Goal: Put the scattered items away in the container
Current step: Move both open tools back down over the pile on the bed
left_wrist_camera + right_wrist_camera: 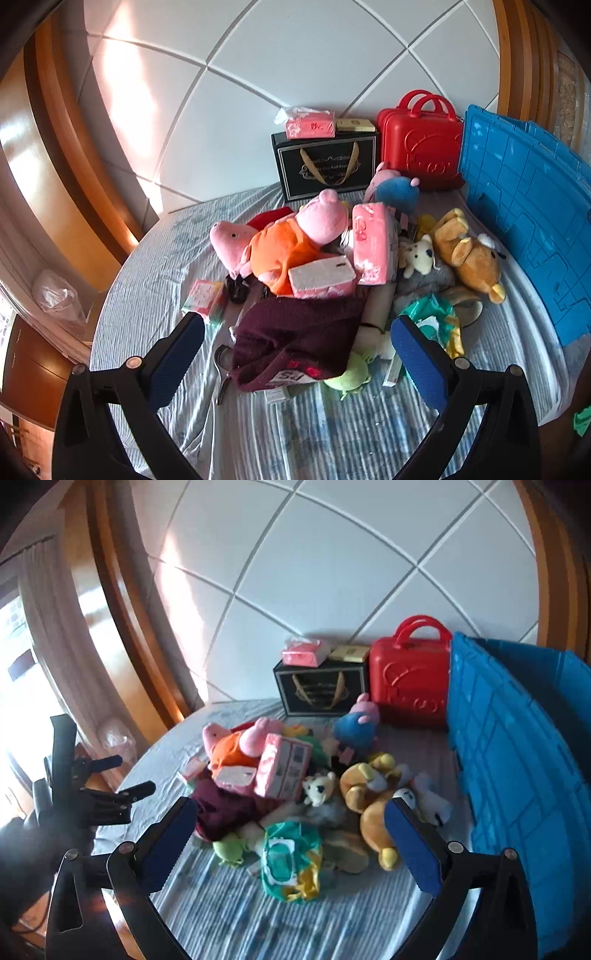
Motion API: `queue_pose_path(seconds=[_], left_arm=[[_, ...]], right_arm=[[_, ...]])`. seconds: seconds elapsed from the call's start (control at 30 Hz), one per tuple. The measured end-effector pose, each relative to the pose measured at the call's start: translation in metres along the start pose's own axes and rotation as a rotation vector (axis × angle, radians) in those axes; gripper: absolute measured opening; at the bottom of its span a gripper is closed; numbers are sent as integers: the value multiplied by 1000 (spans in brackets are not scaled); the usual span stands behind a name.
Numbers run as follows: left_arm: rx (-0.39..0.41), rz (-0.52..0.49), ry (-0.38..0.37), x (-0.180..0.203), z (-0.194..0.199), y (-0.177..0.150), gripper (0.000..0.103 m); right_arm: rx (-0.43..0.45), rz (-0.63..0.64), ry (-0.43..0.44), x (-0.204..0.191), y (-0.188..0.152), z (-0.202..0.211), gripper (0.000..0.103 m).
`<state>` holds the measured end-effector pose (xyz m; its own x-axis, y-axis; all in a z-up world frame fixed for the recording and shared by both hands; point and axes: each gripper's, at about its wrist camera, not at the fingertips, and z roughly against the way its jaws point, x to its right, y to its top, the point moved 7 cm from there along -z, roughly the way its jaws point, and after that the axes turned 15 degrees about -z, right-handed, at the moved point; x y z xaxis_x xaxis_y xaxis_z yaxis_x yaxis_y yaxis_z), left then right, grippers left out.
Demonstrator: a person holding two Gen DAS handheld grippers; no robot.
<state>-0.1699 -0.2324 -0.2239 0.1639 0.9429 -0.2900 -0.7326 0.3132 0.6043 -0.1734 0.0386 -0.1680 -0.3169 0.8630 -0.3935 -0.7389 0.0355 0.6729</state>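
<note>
Left wrist view: looking down along the left hand-held gripper (297,354), spread wide and gripping nothing, hovering over a pile of scattered items on the bed (155,295). Straddling, between its two blue pads, a dark maroon knitted garment (295,339) lying just ahead. Sitting beyond that, a white-and-pink tissue pack (321,277), an upright pink tissue pack (373,243) and a pig plush in orange (291,240); lying nearer the right pad, a green wet-wipe pack (436,321). Standing well to the right, at the bed's edge, the blue container (528,221).

Right wrist view: right hand-held gripper (291,842) also gaping wide and empty, framing the same green wet-wipe pack (291,860) just ahead of its pads, with a brown bear plush (373,801) close to the right pad and the blue container (517,768) towering just beyond on the right. Showing at far left, the other gripper's black frame.

Counting: one blue container; three pig plushes (orange, red, blue) (395,188); one brown bear; one small white plush (417,254); one green plush (351,373); three pink tissue packs, one resting on the black gift box (325,170); one red case (421,144) beside that box.
</note>
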Motion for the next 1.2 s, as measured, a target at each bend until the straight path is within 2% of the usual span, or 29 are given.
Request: queue_pose_path(seconds=[0.3, 0.43, 0.77, 0.93, 1.2], left_arm=[[-133, -41, -62, -18, -58, -73, 103], [-177, -48, -87, -23, -87, -91, 103], [-197, -105, -182, -6, -146, -88, 103], [-207, -134, -208, 5, -162, -87, 103], [-222, -93, -246, 9, -174, -95, 103]], right_arm=[[-186, -11, -43, -4, -73, -93, 103], [-250, -45, -66, 1, -98, -127, 103], [-388, -60, -180, 20, -149, -199, 103], [-395, -68, -278, 34, -156, -228, 103], [-380, -62, -328, 40, -159, -247, 103]])
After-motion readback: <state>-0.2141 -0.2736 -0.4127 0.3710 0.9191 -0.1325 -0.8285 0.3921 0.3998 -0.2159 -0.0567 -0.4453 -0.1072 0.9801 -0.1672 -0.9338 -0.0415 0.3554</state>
